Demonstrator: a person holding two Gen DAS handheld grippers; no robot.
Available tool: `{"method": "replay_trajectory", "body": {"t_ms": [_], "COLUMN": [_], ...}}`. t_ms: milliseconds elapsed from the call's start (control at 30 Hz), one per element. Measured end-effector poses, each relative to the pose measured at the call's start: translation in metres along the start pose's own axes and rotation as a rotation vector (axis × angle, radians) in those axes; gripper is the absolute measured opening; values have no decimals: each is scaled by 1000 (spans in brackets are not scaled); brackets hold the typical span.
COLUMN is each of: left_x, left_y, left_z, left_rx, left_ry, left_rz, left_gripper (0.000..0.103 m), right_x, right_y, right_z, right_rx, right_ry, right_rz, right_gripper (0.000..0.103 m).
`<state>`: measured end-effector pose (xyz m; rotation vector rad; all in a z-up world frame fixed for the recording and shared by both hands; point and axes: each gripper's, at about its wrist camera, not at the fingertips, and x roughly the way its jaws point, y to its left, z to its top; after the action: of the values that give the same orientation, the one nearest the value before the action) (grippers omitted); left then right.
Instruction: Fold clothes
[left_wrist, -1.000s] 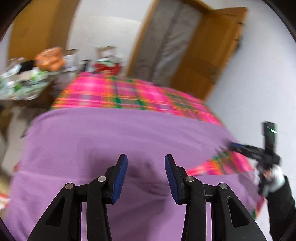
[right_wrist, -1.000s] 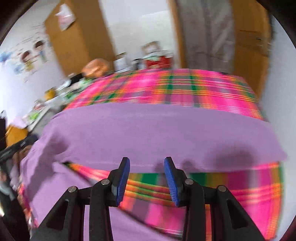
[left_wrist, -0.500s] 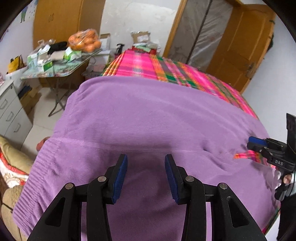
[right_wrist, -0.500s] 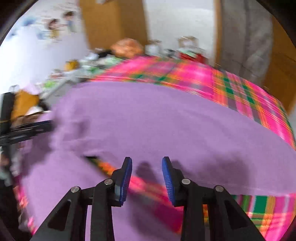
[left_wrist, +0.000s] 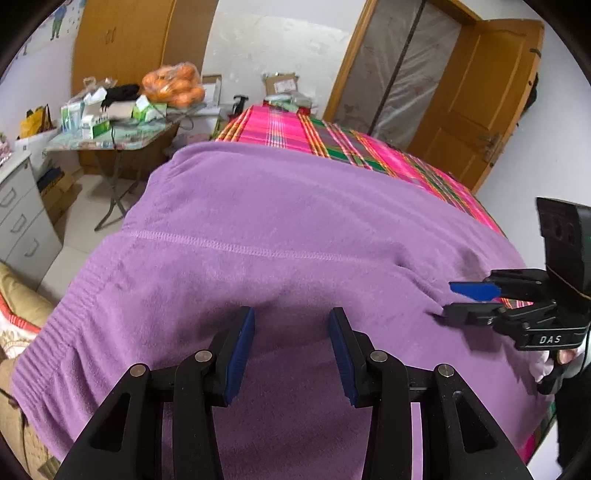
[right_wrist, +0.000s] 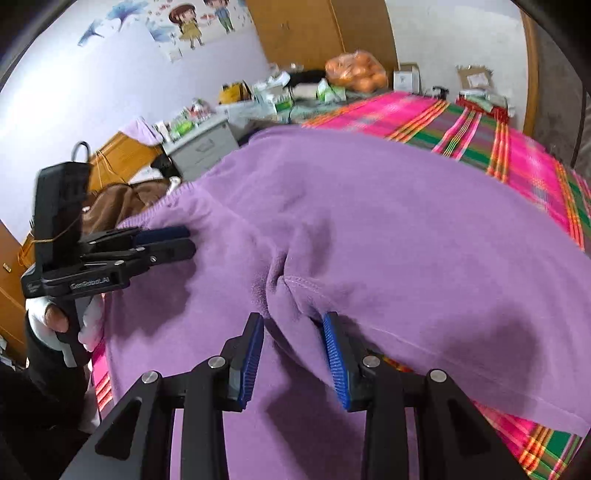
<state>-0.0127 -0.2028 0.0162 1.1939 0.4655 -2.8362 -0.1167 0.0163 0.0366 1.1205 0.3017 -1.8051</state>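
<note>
Left gripper (left_wrist: 291, 334), marked "GenRobot.AI", gapes over purple garment (left_wrist: 295, 229); right gripper (right_wrist: 293, 341), marked "DAS", gapes astride a fold.

Bright, even room light — soft shadows under both tools, fisheye bending and dark corners, slight blur right-side.

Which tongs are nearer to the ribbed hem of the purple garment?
Left. The left tongs hover over the purple garment close to its ribbed hem; the right tongs are at the opposite side.
</note>
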Motion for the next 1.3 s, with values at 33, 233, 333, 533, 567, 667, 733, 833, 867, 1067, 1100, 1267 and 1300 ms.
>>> {"method": "replay_trajectory", "body": {"t_ms": [33,233,333,533,567,667,733,833,867,1067,1100,1267,1300], "left_x": [-1,-1,-1,-2,-2,-2,-2,-3,-3,-4,-4,-3,-3], "left_y": [0,7,12,19,21,23,24,26,26,27,28,29,29], "left_z": [0,-1,-1,-2,-2,-3,-2,-2,-2,-3,-3,-2,-2], "left_rx": [-2,-45,-75,-124,-130,-148,-154,-160,-161,-169,-171,-180,-181], "left_ry": [-2,-8,-13,-21,-21,-24,-26,-27,-27,-28,-29,-30,-30], "left_rz": [-1,-46,-77,-130,-137,-156,-162,-168,-170,-180,-182,-191,-192], "left_gripper": [43,43,43,43,43,43,43,43,43,43,43,44,44], "right_x": [4,8,8,-7,-15,-38,-41,-28,-23,9,10,-15,-16], "right_y": [0,-24,-32,-34,-35,-39,-41,-35,-32,-20,-18,-14,-15], "right_z": [2,11,17,20,20,20,22,22,21,18,17,14,11], "right_rx": [14,189,230,238,237,235,243,211,196,127,120,130,136], "right_ry": [16,-5,-50,-96,-118,-186,-200,-166,-154,-51,-49,-134,-139], "right_rz": [0,52,35,-13,-38,-114,-110,-104,-103,-97,-114,-127,-122], "right_gripper": [36,23,20,16,16,16,16,16,16,16,16,16,17]}}
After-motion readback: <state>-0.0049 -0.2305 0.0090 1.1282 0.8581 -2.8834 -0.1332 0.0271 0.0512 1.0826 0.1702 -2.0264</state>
